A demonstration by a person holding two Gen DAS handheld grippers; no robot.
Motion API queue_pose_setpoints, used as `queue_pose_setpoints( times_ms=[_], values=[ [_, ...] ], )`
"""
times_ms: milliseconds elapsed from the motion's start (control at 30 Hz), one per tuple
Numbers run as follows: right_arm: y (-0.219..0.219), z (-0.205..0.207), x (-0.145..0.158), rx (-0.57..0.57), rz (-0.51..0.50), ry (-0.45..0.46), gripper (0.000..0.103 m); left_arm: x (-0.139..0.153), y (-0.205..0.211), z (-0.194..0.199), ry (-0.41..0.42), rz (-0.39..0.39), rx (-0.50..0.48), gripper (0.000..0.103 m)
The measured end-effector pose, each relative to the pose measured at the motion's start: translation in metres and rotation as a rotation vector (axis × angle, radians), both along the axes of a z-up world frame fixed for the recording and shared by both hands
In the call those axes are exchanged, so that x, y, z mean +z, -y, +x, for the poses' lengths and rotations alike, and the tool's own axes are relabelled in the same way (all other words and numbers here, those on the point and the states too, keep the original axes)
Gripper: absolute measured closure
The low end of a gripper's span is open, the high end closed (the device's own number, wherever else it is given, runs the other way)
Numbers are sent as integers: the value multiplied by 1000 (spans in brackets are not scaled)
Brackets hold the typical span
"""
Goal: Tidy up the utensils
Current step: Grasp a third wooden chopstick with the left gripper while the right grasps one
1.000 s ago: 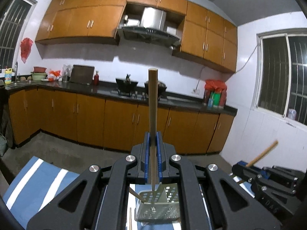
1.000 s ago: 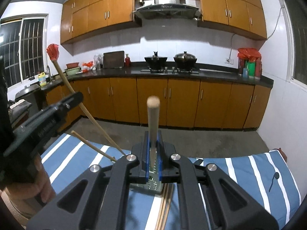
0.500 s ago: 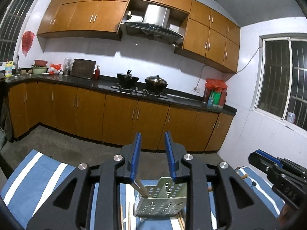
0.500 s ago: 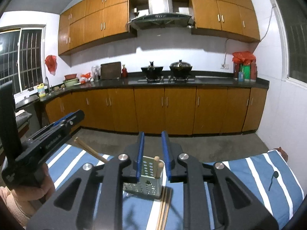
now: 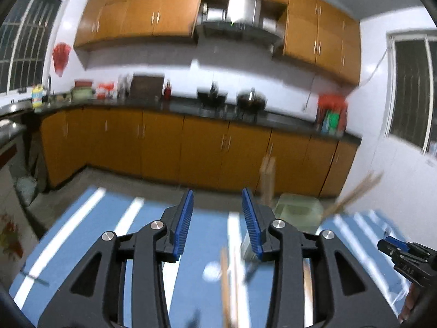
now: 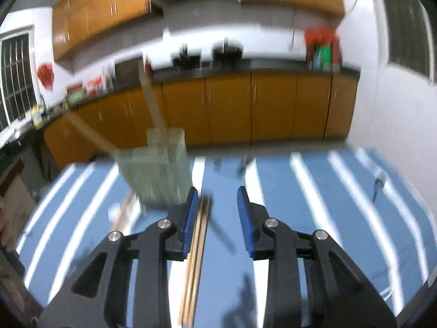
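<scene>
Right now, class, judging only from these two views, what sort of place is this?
A home kitchen, most likely: orange-brown cabinets under a dark counter, two pots on a stove, and an extractor hood above them.

White-walled kitchen (image 5: 396, 169), orange cabinets (image 5: 164, 142), dark countertop (image 5: 174, 106), barred windows (image 5: 412, 93)

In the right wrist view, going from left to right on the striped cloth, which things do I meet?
Pale green utensil holder with wooden sticks standing in it → loose chopsticks lying flat → dark spoon near the right edge.
</scene>
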State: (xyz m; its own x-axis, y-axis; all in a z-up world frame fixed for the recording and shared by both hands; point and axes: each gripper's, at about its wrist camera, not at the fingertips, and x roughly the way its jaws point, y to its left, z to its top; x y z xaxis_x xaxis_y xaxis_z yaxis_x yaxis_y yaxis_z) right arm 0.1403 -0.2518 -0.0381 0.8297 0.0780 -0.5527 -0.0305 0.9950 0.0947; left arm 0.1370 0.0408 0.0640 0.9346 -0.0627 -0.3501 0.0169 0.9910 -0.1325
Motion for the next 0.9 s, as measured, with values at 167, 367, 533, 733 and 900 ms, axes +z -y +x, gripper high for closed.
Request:
queue_pose_setpoints(
  times_ms=[167,367,533,733,900],
  values=[
    [-17,6,-77,46,14,-189,85,-69,1,9,-216,34,-28,65],
    [-33,10,-110,72,26,-272,87,-121,5,10,-372,25,-59,68],
    [-33,16,-113,75,28,-287,87,-139,6,9,-428,5,-71,72],
    [-37,17,-117,85,18,-295,87,-146,10,7,-450,12,-91,74],
    [-40,19,-120,89,-12,-299,94,-151,14,9,-467,8,-104,77]
  ],
)
